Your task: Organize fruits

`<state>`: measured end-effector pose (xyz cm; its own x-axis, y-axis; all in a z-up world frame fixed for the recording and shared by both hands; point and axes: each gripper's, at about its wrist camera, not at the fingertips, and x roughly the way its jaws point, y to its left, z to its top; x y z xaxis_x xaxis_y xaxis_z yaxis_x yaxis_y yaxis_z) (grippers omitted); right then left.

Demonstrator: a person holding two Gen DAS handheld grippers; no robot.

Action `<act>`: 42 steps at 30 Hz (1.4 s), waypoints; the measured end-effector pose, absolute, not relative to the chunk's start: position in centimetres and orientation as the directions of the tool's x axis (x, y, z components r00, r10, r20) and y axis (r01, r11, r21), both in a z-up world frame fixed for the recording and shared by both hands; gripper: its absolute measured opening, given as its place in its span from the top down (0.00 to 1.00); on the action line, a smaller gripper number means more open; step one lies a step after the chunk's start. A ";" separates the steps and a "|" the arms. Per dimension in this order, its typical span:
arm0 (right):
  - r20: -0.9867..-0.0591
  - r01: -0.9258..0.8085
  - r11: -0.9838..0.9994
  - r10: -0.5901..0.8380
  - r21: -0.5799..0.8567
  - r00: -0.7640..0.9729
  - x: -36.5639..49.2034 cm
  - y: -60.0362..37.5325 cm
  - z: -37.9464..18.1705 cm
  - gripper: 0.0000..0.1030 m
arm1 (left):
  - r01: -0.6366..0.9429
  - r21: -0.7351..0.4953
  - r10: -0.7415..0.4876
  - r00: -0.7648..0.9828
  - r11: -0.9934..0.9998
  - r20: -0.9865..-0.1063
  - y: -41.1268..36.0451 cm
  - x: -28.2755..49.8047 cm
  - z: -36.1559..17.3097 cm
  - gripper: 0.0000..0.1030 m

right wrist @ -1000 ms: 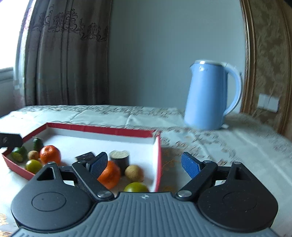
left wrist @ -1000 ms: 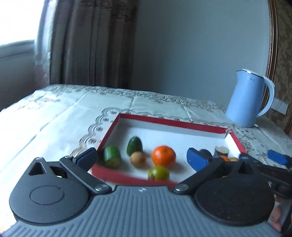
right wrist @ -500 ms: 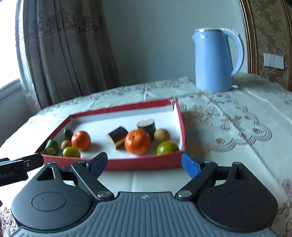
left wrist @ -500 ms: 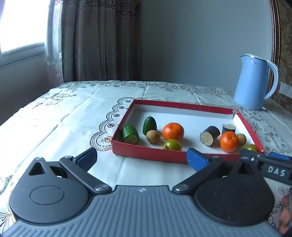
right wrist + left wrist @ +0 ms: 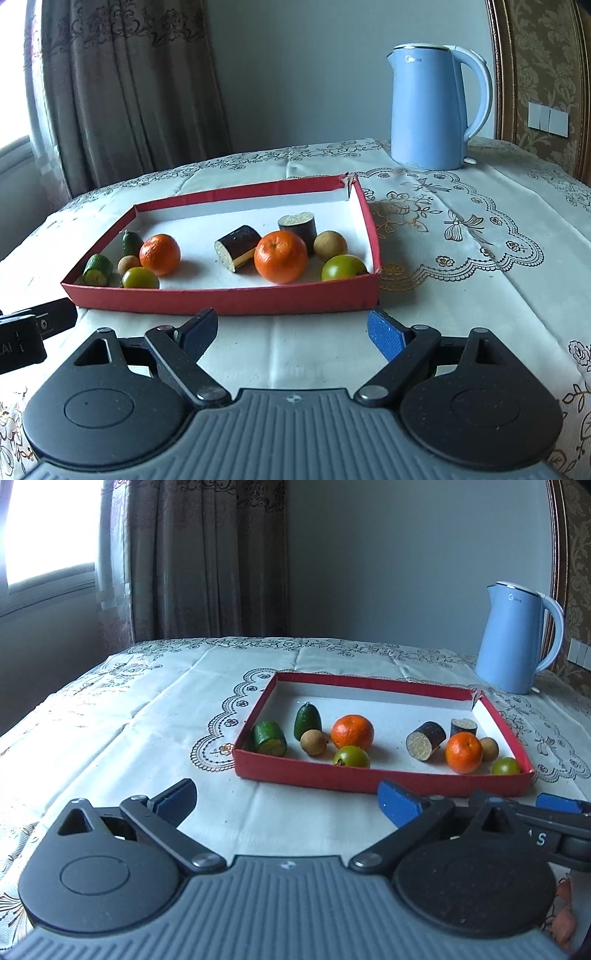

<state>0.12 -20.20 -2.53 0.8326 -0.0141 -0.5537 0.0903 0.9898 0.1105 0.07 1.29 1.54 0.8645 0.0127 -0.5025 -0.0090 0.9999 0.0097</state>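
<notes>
The tray (image 5: 229, 301) lies just ahead of both empty, released grippers, the right gripper (image 5: 291, 334) and the left gripper (image 5: 286, 803); the right orange (image 5: 281, 256) is nearer the right one.

Each handheld gripper, the left gripper (image 5: 286, 803) and the right gripper (image 5: 291, 332), had a ribbed grey body, two round black discs, black linkage arms with silver pivot screws, and blue pads. White lettering marked the black side bars.

I am seeing a light blue kettle (image 5: 430, 107) standing at one o'clock on an embroidered tablecloth (image 5: 461, 229), brown curtains (image 5: 207, 557) hanging at eleven o'clock.
</notes>
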 end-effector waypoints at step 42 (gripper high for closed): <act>-0.543 0.100 0.995 -0.070 0.026 0.837 -0.8 -18.2 -2.4 0.14 | 0.025 0.061 0.010 0.859 0.998 -0.512 1.3 -1.1 1.9 0.00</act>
